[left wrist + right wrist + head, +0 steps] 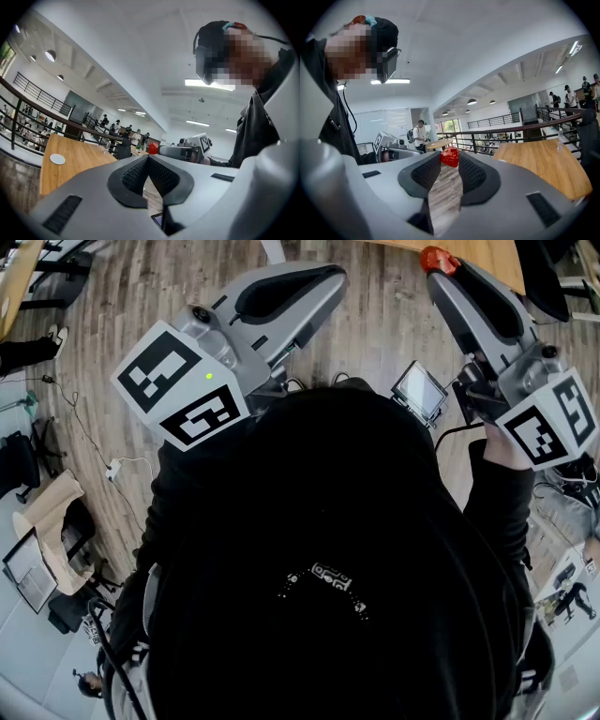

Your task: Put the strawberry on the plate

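Note:
A red strawberry point(450, 157) sits pinched between the tips of my right gripper point(449, 162), held up in the air. From the head view the strawberry point(437, 259) shows at that gripper's tip point(441, 270), next to the corner of a wooden table point(487, 259). A small white plate point(57, 159) lies on the wooden table point(75, 164) at the left of the left gripper view. My left gripper point(148, 158) has its tips together with nothing between them. It is raised at the upper left of the head view point(328, 279), and the strawberry point(153, 148) shows beyond it.
My dark-clothed body fills the lower head view. A small screen device point(419, 390) stands on the wood floor between the grippers. Cables point(117, 468) and bags lie at the left. A black railing point(520, 133) and several people are in the background.

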The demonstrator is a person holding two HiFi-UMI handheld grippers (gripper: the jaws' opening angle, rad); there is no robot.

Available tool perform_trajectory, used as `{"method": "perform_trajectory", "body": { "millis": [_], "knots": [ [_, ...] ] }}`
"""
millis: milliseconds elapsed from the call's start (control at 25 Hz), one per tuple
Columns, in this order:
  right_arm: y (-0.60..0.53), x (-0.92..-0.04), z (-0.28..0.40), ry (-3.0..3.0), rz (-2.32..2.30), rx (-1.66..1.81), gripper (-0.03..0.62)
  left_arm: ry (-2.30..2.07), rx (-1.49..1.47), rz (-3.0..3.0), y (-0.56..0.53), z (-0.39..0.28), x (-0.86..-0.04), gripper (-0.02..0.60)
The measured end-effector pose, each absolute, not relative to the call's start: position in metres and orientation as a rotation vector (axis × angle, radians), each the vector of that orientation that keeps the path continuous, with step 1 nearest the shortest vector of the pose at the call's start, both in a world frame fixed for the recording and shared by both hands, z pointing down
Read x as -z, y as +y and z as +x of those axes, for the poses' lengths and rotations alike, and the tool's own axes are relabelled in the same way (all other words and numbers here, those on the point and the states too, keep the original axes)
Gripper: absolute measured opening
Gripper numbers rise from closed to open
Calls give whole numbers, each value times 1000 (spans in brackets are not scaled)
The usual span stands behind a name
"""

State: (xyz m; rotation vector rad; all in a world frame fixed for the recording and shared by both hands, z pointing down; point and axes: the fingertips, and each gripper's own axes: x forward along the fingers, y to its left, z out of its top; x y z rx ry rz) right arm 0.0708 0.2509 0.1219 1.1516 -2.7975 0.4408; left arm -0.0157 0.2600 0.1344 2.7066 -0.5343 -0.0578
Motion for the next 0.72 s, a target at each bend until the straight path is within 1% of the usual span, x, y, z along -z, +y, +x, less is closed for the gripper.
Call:
{"method": "perform_trajectory", "body": {
  "millis": [400, 720],
  "knots": [
    [248, -113, 73, -2886, 1081, -449, 132, -563, 106, 2667, 264, -14, -133, -2],
    [242, -119, 89, -2928, 1034, -518, 132, -579, 100, 2654, 264, -2, -132, -2]
  ]
}}
